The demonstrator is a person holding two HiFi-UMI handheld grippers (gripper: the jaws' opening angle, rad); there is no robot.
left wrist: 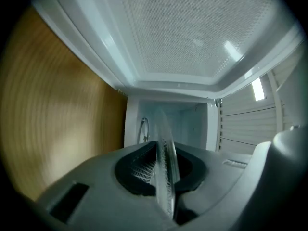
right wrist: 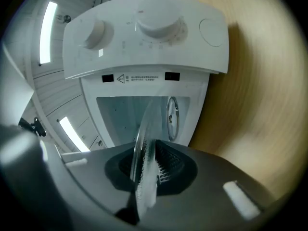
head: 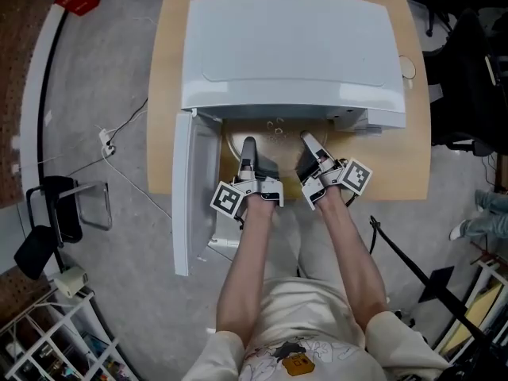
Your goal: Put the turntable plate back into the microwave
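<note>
Head view, forearms: mine, reaching from my lap toward the open microwave on the tabletop. Its door is swung wide at the left.
Head view, turntable plate: carried between my two grippers, right at the mouth of the cavity. I judge it not yet seated inside.
Head view, left gripper: on the plate's left rim.
Head view, right gripper: on the opposite rim.
Left gripper view, jaws: pressed together on the glass edge, which runs edge-on between my pads. Beyond it are the cavity and a ring inside.
Right gripper view, jaws: clamped the same way on the rim, with the control panel and its knobs beside the opening.
Handling: clear glass, so stiff, fairly heavy, smooth and breakable. My pads bite only a thin edge, so I judge it could slip if tilted.
Where to hold: at the rim, on opposite sides, kept level.
</note>
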